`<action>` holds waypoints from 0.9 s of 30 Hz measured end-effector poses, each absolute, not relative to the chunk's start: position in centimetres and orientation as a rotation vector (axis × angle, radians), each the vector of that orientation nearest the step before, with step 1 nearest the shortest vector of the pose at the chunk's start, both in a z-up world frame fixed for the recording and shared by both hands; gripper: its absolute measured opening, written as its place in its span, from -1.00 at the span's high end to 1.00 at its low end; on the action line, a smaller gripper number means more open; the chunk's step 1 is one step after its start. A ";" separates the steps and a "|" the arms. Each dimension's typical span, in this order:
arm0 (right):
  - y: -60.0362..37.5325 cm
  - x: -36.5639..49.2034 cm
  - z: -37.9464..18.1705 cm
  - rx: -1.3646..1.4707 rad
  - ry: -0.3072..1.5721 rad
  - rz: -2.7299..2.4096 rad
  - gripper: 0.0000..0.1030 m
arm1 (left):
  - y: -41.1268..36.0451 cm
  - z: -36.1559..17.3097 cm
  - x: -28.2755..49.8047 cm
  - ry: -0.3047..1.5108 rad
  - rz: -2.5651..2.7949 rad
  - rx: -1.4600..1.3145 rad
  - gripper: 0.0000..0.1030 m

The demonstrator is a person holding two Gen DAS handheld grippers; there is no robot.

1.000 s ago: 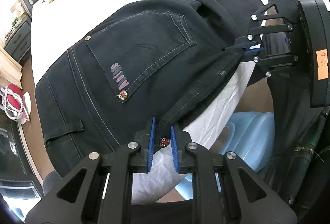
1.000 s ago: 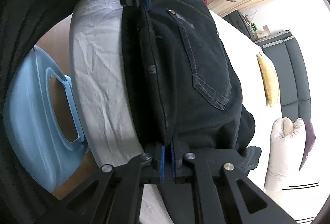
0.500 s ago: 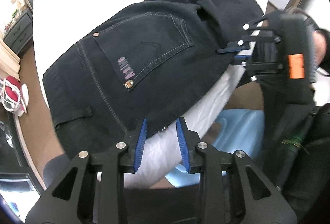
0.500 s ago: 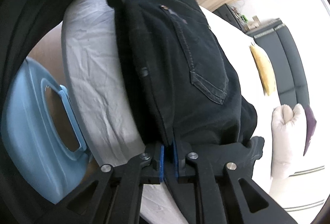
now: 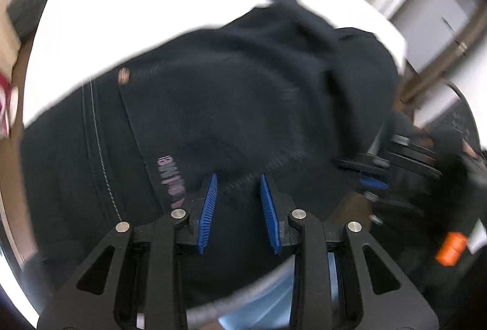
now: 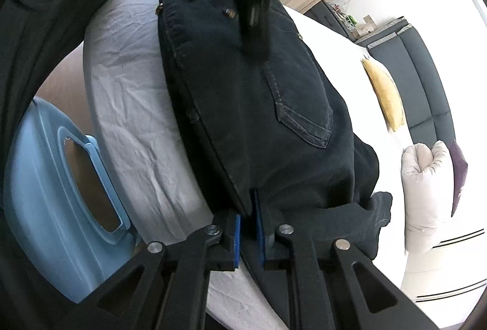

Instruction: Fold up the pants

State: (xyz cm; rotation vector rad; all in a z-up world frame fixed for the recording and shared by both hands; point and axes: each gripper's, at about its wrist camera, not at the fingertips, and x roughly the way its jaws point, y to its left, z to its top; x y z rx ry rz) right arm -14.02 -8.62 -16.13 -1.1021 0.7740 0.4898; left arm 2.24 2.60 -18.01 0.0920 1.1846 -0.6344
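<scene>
The pants [image 6: 243, 105] lie on the bed [image 6: 127, 92], along its near edge. A plastic basket [image 6: 54, 208] stands on the floor just beside the bed, below that edge. On the far side of the bed a pillow [image 6: 385, 92] lies near the headboard [image 6: 426, 77]. A rolled blanket [image 6: 426, 187] rests at the right, well apart from the pants.

We're in a home bedroom here: a wide bed under a wrinkled white sheet [image 6: 127, 105], a grey padded headboard [image 6: 426, 80], a mustard-yellow pillow [image 6: 385, 92] and a light blue plastic laundry basket [image 6: 45, 208] alongside.
</scene>
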 end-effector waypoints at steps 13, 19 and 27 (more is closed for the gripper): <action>-13.9 -11.6 -7.2 -0.602 0.845 0.500 -0.31 | 1.2 -14.2 3.8 1.087 -0.614 0.044 0.45; -15.1 -4.6 -6.6 -0.083 0.911 0.594 -0.20 | 1.0 -18.1 5.9 1.176 -0.548 -0.028 0.45; -18.5 -4.3 -12.5 0.103 1.104 0.515 -0.13 | 1.2 -18.4 5.8 1.183 -0.522 -0.075 0.45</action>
